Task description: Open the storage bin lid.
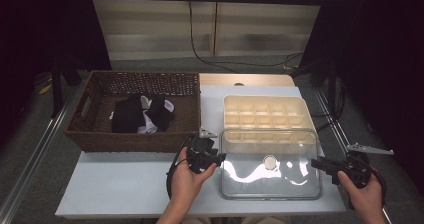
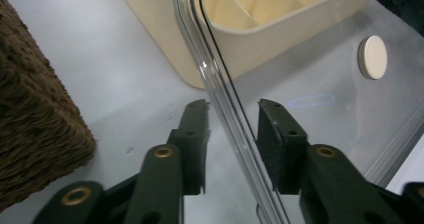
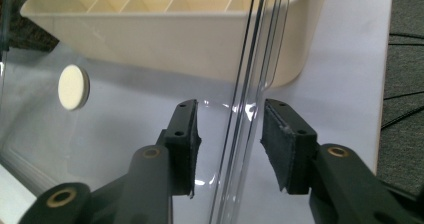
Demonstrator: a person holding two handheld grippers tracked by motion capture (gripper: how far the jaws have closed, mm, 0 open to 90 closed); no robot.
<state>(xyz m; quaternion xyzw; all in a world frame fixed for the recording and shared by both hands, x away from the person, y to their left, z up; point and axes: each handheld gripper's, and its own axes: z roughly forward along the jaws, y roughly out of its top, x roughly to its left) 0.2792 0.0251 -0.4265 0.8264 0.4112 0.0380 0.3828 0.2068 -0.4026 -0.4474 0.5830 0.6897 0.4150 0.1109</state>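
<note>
— At the table's near edge, a clear lid (image 1: 270,164) lies flat, its far side overlapping the cream tray (image 1: 265,113). What are the tools doing?

— Both stand released. The left gripper (image 1: 212,157) straddles the lid's left rim, jaws apart on either side; the right gripper (image 1: 320,165) does the same at the right rim. Neither pad (image 2: 267,141) presses the plastic yet.

— How should the person take it?

— Likely by closing both together, so the thin rim does not twist, then lifting level.

— And the room around it?

— The basket (image 1: 135,111) sits just left of the tray, near the left hand (image 1: 187,176). The table edge (image 1: 200,215) runs close under the lid. Upward and toward the tray looks freest.
</note>
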